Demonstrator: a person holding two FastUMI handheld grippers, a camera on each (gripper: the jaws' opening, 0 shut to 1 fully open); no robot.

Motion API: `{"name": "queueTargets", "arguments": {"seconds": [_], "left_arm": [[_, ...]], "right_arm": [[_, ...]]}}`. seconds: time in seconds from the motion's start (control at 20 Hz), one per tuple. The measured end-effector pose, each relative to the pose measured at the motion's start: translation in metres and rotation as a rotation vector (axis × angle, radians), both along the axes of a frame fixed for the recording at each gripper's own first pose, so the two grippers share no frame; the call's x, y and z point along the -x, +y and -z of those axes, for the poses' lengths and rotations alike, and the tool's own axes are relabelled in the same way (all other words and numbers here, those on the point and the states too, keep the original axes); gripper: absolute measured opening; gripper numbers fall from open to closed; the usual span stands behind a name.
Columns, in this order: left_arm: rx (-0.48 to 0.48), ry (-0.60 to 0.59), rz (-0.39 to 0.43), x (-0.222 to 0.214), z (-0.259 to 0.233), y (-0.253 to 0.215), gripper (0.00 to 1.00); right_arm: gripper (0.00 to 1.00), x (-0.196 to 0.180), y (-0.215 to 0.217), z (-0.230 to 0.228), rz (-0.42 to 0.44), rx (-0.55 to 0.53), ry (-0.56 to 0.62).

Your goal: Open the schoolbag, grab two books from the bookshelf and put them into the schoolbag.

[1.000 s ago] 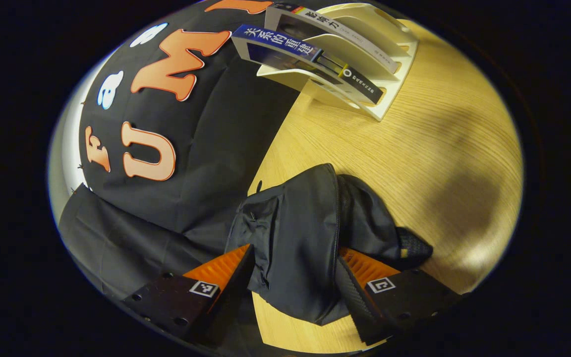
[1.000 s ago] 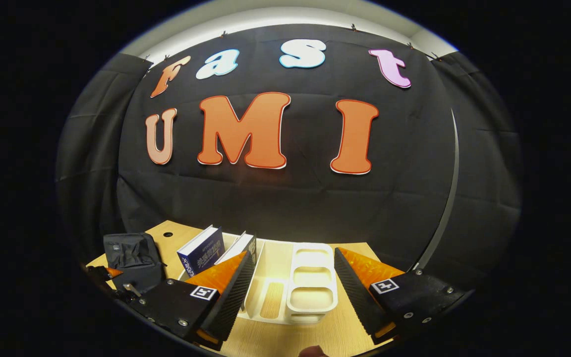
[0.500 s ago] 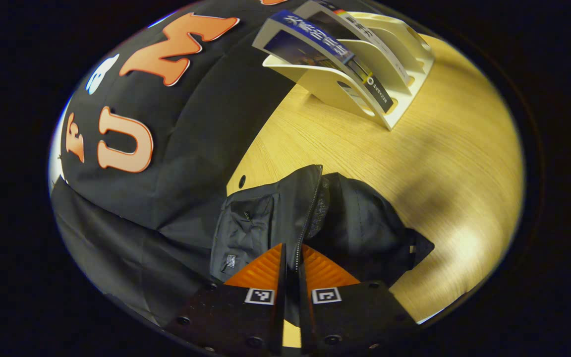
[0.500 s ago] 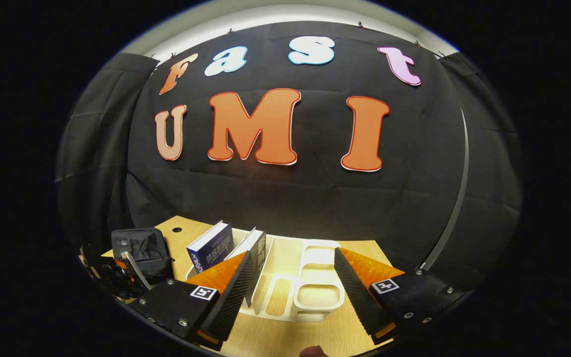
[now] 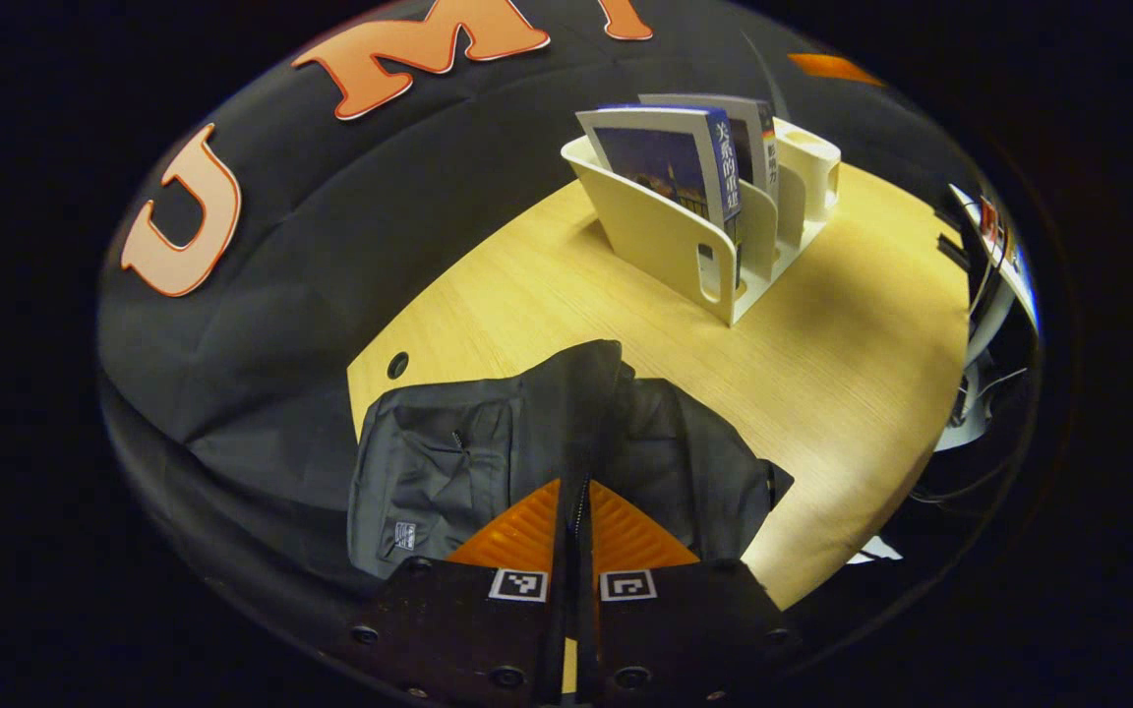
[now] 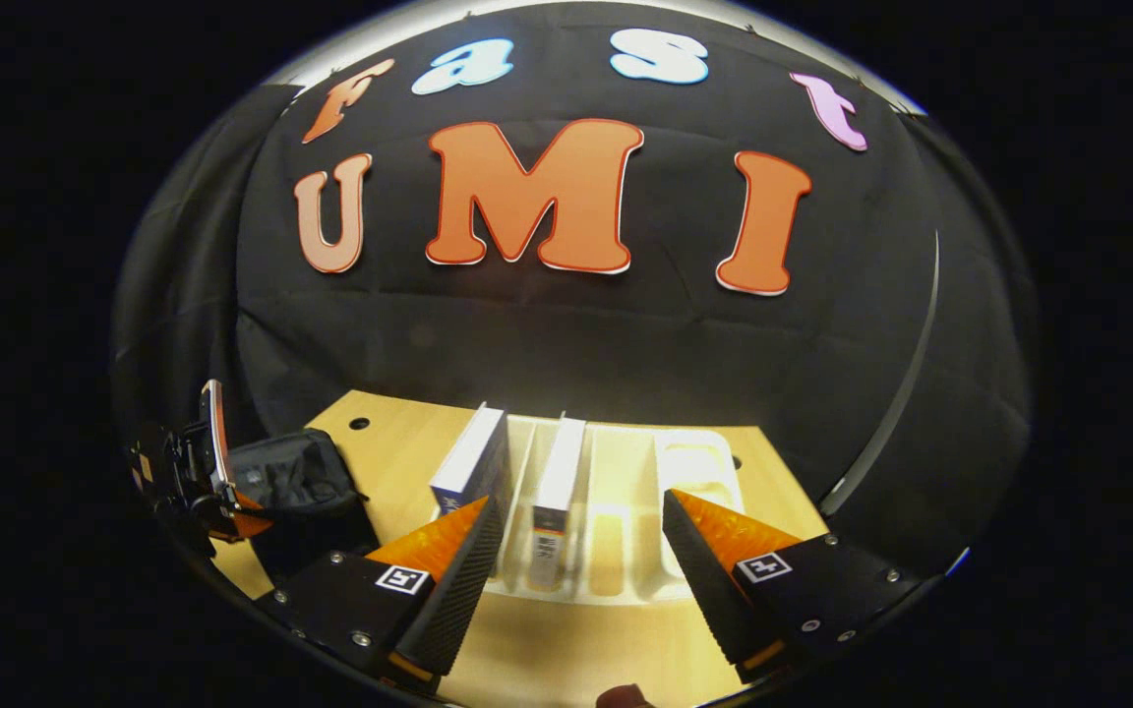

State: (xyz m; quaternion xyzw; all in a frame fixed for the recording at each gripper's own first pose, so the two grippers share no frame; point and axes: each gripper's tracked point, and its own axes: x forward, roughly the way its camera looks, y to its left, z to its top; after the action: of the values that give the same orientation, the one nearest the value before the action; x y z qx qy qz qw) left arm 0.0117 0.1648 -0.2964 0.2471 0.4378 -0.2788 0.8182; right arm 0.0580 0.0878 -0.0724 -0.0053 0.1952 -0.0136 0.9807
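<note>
The black schoolbag (image 5: 448, 452) lies on the wooden table (image 5: 852, 324) near its left end. My left gripper (image 5: 576, 506) is shut on the bag's zipper line at the top seam. A cream bookshelf (image 5: 670, 246) stands farther back and holds a blue book (image 5: 665, 162) with a second book (image 5: 755, 138) behind it. In the right gripper view my right gripper (image 6: 581, 536) is open and held just in front of the bookshelf (image 6: 626, 551). The blue book (image 6: 473, 457) and the white-spined book (image 6: 559, 487) stand upright, spines toward me. The schoolbag (image 6: 296, 472) and left gripper (image 6: 217, 472) show far left.
The booth's black cloth wall (image 6: 576, 344) rises right behind the table. A round cable hole (image 5: 398, 366) sits in the tabletop near the bag. Cables and white gear (image 5: 980, 324) hang beyond the table's right edge. Empty shelf slots (image 6: 689, 462) lie right of the books.
My left gripper went from open around the bag's top to shut on its zipper, then swung. The right gripper, still open, tilted down and squared up to the books.
</note>
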Motion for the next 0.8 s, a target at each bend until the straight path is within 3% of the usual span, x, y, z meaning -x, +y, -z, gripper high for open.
{"name": "queueTargets", "arguments": {"seconds": [0.15, 0.35, 0.55, 0.8], "left_arm": [[0.078, 0.066, 0.044, -0.008, -0.015, 0.014, 0.05], [0.162, 0.144, 0.084, -0.018, -0.037, 0.032, 0.05], [0.212, 0.199, 0.110, -0.032, -0.060, 0.047, 0.05], [0.220, 0.230, 0.132, -0.043, -0.080, 0.059, 0.04]], "right_arm": [[0.97, -0.007, 0.024, -0.005, 0.065, 0.013, 0.039], [0.97, -0.017, 0.065, -0.017, 0.064, 0.019, 0.115], [0.98, -0.039, 0.093, -0.023, 0.012, 0.004, 0.208], [0.97, -0.068, 0.094, -0.008, -0.046, 0.042, 0.400]]}}
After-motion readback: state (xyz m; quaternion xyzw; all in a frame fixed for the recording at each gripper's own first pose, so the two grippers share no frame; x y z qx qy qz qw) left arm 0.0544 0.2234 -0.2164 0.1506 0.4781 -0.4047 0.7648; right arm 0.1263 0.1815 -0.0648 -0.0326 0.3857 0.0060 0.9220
